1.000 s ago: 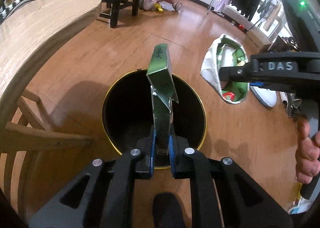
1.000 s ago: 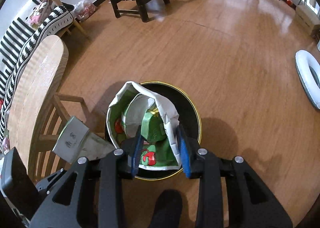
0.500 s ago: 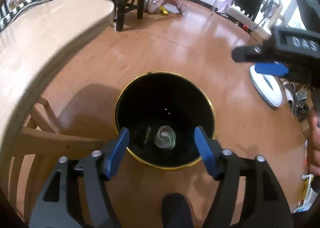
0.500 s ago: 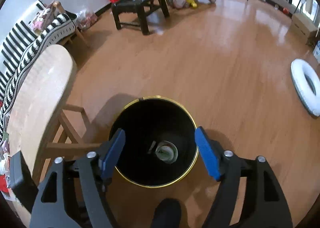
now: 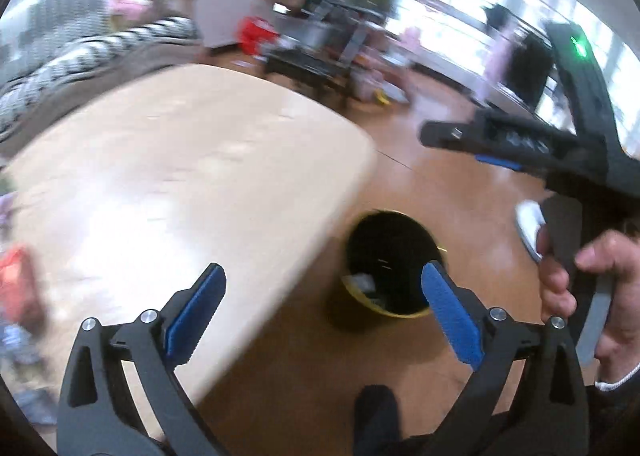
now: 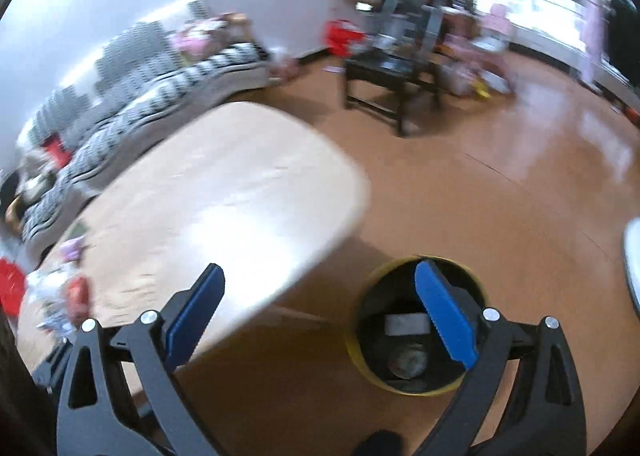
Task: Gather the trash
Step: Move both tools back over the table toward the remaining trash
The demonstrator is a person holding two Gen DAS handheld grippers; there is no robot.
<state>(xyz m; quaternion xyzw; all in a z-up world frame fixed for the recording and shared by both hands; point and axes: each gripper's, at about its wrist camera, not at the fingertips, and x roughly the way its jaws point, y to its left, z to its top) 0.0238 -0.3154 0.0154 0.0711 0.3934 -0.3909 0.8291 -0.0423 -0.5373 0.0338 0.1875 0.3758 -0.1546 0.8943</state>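
A black trash bin (image 5: 390, 268) with a yellow rim stands on the wooden floor by the table corner; it also shows in the right wrist view (image 6: 416, 328) with trash lying at its bottom. My left gripper (image 5: 322, 312) is open and empty, raised above the table edge and bin. My right gripper (image 6: 320, 312) is open and empty; it also shows at the right of the left wrist view (image 5: 496, 153). Blurred trash items (image 6: 68, 296) lie at the table's left end.
A light wooden table (image 5: 168, 191) fills the left and middle; it also shows in the right wrist view (image 6: 216, 207). A striped sofa (image 6: 160, 83) stands behind it. A black stool (image 6: 394, 75) and toys sit farther back on the floor.
Both grippers let go of their trash into the bin, opened wide, then lifted and swung left toward the table. The frames are now motion-blurred.
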